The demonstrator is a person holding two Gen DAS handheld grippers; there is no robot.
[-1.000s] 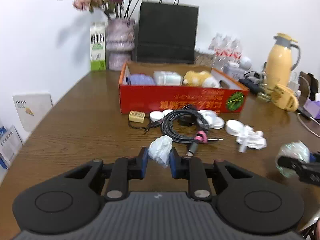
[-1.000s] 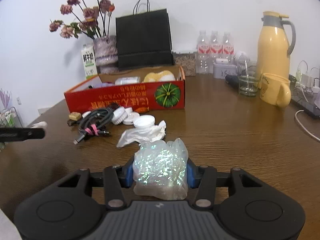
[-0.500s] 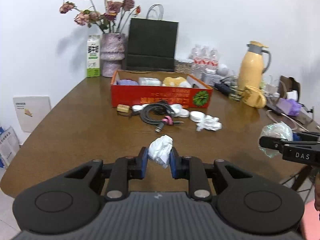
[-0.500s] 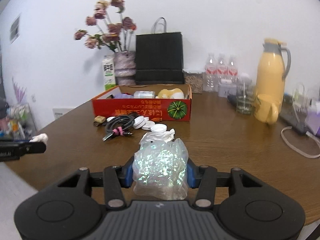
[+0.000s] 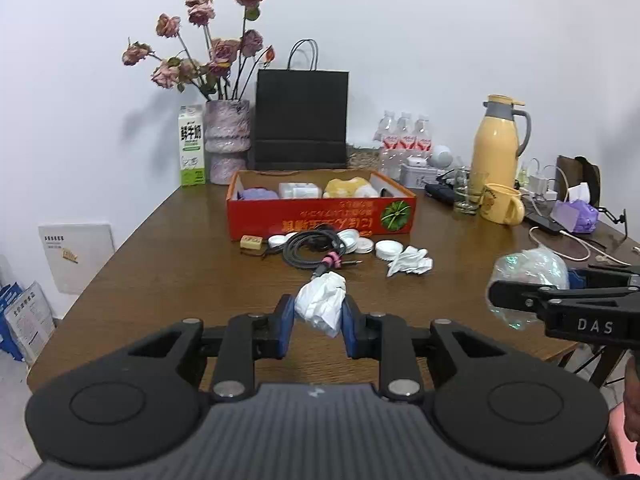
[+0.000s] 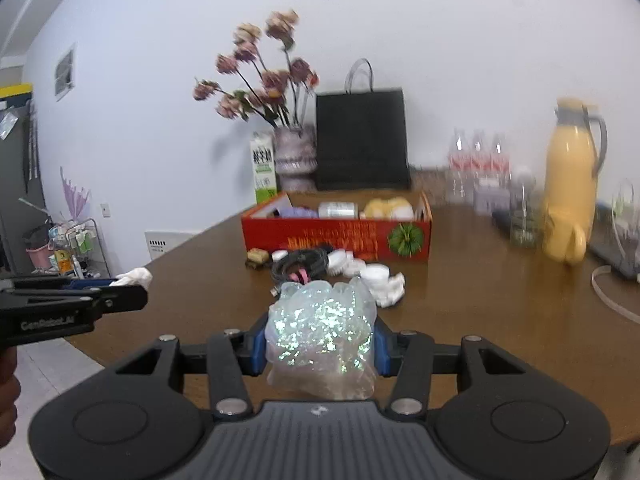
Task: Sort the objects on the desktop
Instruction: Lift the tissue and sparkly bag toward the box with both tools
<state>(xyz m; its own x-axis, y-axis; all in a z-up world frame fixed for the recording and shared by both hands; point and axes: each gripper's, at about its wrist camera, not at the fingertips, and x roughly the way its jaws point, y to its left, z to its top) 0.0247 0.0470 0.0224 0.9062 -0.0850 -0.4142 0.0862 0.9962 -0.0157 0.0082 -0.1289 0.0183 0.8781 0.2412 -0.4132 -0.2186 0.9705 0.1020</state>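
White tissue wad [image 5: 321,306], iridescent plastic bag [image 6: 323,330], red box [image 5: 320,212]

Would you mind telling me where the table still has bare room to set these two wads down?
Bare wood lies left of the red box toward the milk carton, and along the near edge before the coiled cable. It is crowded at the box front with lids and around the yellow mug.

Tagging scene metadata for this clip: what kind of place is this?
Probably a home or small-office room, not a lab: a wooden table against a white wall, with a vase of dried roses, a yellow thermos jug and mug, and a cluttered wire rack on the floor.
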